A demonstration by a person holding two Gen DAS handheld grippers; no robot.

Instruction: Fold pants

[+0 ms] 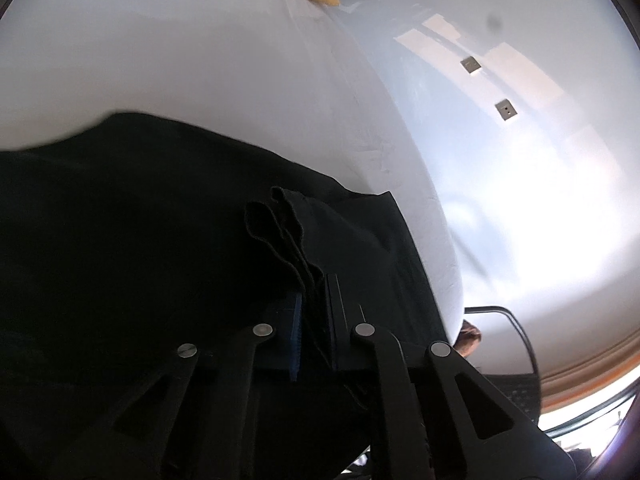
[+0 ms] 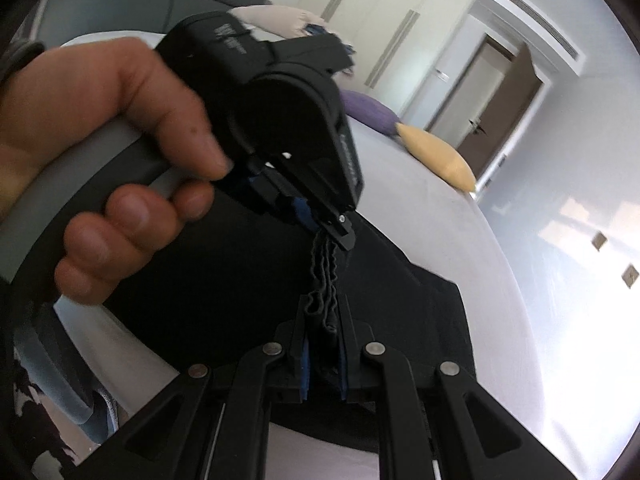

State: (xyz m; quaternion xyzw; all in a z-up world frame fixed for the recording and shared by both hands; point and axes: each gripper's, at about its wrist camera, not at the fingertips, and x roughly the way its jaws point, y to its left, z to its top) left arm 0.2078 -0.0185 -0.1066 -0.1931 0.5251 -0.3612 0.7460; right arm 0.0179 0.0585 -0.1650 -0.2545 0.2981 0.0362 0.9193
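Your left gripper (image 1: 316, 320) is clamped narrow on a bunched, pleated edge of the black pants (image 1: 140, 240). Your right gripper (image 2: 322, 344) is clamped on the same bunched edge, which from this wrist runs as a short gathered strip from its pads up to the other tool's tips (image 2: 340, 232). So both tongs hold one edge, close together, one just beyond the other. Your hand (image 2: 112, 168) wraps the left tool's handle, thumb on top.

The rest of the pants hangs off these two grips and lies dark across the near part of the bed (image 1: 180, 60). The cloth's right border runs close along the bed's right edge. The white sheet beyond it is bare up to the yellow pillow (image 2: 436, 156) and the purple one (image 2: 368, 114) near the far edge.

To do this well, I would judge the fold is being carried over. Keep both grips firm and level with each other, so the edge stays straight rather than gathered. Spread your hands apart to take the slack out of that pleated strip before you lay it down. Carry the edge toward the bare sheet, lower it flat, and release only once the cloth rests on the bed.
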